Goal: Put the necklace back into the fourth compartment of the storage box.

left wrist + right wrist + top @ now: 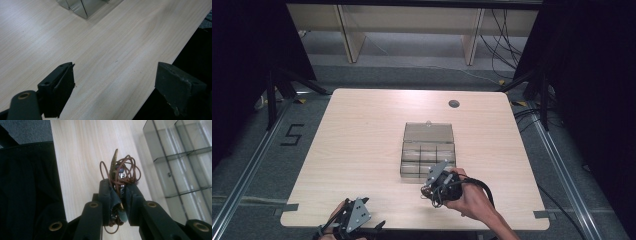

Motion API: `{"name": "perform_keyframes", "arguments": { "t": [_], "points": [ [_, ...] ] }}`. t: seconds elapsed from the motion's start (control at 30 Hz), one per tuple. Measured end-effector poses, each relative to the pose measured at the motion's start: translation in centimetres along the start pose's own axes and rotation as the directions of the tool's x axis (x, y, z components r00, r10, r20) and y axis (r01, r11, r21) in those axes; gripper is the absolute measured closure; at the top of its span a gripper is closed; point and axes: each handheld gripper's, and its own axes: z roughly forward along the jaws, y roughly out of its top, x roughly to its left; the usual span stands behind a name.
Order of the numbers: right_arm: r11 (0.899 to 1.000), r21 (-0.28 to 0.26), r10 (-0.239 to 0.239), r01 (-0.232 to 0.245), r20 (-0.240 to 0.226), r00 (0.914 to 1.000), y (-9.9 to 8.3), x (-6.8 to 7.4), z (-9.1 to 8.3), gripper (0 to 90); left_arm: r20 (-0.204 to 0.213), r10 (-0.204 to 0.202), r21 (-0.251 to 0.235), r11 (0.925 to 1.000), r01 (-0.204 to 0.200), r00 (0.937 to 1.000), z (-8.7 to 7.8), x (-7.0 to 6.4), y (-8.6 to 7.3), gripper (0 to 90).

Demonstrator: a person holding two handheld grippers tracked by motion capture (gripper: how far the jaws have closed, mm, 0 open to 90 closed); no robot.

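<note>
Brown cord coil (122, 173) between right fingers (106, 192)

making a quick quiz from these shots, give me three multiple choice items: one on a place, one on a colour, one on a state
1. Where does the clear compartment box stand?
A. near the table's middle
B. on the floor
C. at the table's left edge

2. What colour is the coiled cord in the right gripper?
A. white
B. brown
C. blue

3. How do the left gripper jaws stand?
A. shut on the cord
B. shut on the box
C. open with nothing between

Key: 1 A, the high view shows it mid-table, lid open. 2 B, the right gripper view shows brown loops. 3 C, bare table shows between them.
</note>
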Motion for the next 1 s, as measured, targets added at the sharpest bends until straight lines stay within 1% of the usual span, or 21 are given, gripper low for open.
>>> {"name": "perform_keyframes", "arguments": {
  "t": [0.03, 0.07, 0.1, 0.13, 0.17, 0.2, 0.23, 0.27, 0.3, 0.4, 0.5, 0.6, 0.63, 0.7, 0.73, 0.77, 0.8, 0.83, 0.9, 0.93, 1.0],
  "points": [
    [1.000, -0.004, -0.018, 0.018, -0.010, 0.9998, 0.3, -0.3, -0.2, 78.1, -0.003, -0.011, -0.017, 0.9998, 0.011, 0.9999, 0.2, -0.1, -0.1, 15.5],
    [1.000, 0.004, 0.009, -0.009, 0.001, 1.0000, 0.5, -0.3, -0.4, 78.0, -0.010, -0.013, -0.019, 0.9997, 0.012, 0.9999, 0.2, -0.1, -0.1, 15.5],
    [1.000, 0.002, -0.005, 0.005, 0.001, 1.0000, 0.7, -0.6, -0.5, 78.0, -0.010, -0.016, -0.021, 0.9997, 0.016, 0.9998, 0.2, -0.1, -0.1, 15.5],
    [1.000, 0.000, -0.020, 0.020, 0.001, 0.9998, 0.9, -0.8, -0.6, 78.0, -0.011, -0.005, -0.018, 0.9998, 0.004, 0.9999, 0.2, -0.1, 0.0, 15.5],
    [1.000, 0.017, -0.003, 0.003, -0.001, 1.0000, 1.2, -1.0, -0.7, 78.0, -0.011, -0.011, -0.021, 0.9997, 0.011, 0.9999, 0.2, -0.2, 0.0, 15.5],
    [1.000, 0.005, -0.023, 0.023, -0.006, 0.9997, 1.4, -1.2, -0.7, 78.0, -0.013, -0.005, -0.016, 0.9999, 0.005, 0.9999, 0.1, -0.1, 0.0, 15.5],
    [1.000, 0.005, -0.023, 0.023, -0.006, 0.9997, 1.4, -1.2, -0.7, 78.0, -0.013, -0.005, -0.016, 0.9999, 0.005, 0.9999, 0.1, -0.1, 0.0, 15.5],
    [1.000, 0.005, -0.003, 0.003, -0.005, 1.0000, 1.8, -1.5, -1.0, 78.1, -0.011, -0.038, -0.036, 0.9986, 0.037, 0.9992, 0.3, -0.3, 0.0, 15.5],
    [1.000, 0.005, -0.003, 0.003, -0.005, 1.0000, 1.8, -1.5, -1.0, 78.1, -0.027, -0.025, -0.033, 0.9992, 0.024, 0.9993, 0.3, -0.2, 0.0, 15.5],
    [1.000, -0.006, -0.004, 0.004, -0.001, 1.0000, 2.9, -2.1, -1.4, 78.0, -0.017, -0.024, -0.029, 0.9993, 0.024, 0.9996, 0.3, -0.2, 0.0, 15.5],
    [1.000, 0.000, 0.002, -0.002, 0.003, 1.0000, 3.4, -2.3, -1.4, 78.0, -0.007, -0.032, -0.035, 0.9989, 0.032, 0.9995, 0.2, -0.2, 0.0, 15.5],
    [1.000, -0.004, -0.001, 0.001, 0.012, 0.9999, 4.2, -2.9, -1.4, 78.0, -0.017, -0.027, -0.032, 0.9991, 0.027, 0.9995, 0.3, -0.2, -0.1, 15.5],
    [1.000, -0.003, -0.002, 0.002, 0.010, 1.0000, 4.4, -3.1, -1.4, 78.0, -0.008, -0.038, -0.042, 0.9984, 0.038, 0.9992, 0.4, -0.2, -0.1, 15.5],
    [1.000, -0.002, -0.002, 0.002, 0.016, 0.9999, 4.7, -3.5, -1.4, 78.0, -0.007, 0.000, -0.031, 0.9995, -0.001, 1.0000, 0.3, 0.1, -0.1, 15.5],
    [1.000, 0.003, 0.009, -0.009, 0.012, 0.9999, 4.9, -3.8, -1.4, 78.0, -0.015, -0.041, -0.039, 0.9984, 0.041, 0.9990, 0.5, -0.2, -0.2, 15.5],
    [1.000, 0.003, 0.009, -0.009, 0.012, 0.9999, 4.9, -3.8, -1.4, 78.0, -0.015, -0.041, -0.039, 0.9984, 0.041, 0.9990, 0.5, -0.2, -0.2, 15.5],
    [1.000, 0.000, 0.013, -0.013, 0.016, 0.9998, 5.2, -4.3, -1.5, 78.0, -0.008, -0.015, -0.027, 0.9995, 0.015, 0.9999, 0.4, 0.0, -0.2, 15.5],
    [1.000, 0.000, 0.013, -0.013, 0.016, 0.9998, 5.2, -4.3, -1.5, 78.0, -0.013, -0.013, -0.021, 0.9997, 0.012, 0.9998, 0.4, -0.1, -0.1, 15.5],
    [1.000, 0.002, 0.025, -0.025, 0.015, 0.9996, 5.4, -4.7, -1.5, 78.0, -0.009, -0.017, -0.029, 0.9994, 0.017, 0.9998, 0.4, -0.1, -0.1, 15.5],
    [1.000, 0.008, 0.030, -0.030, 0.020, 0.9994, 5.7, -5.0, -1.4, 78.0, -0.011, -0.035, -0.041, 0.9986, 0.034, 0.9993, 0.6, -0.3, -0.1, 15.5],
    [0.999, 0.015, 0.036, -0.037, 0.029, 0.9989, 6.1, -5.4, -1.4, 78.0, -0.010, -0.036, -0.041, 0.9985, 0.036, 0.9993, 0.6, -0.3, -0.2, 15.5]
  ]
}}
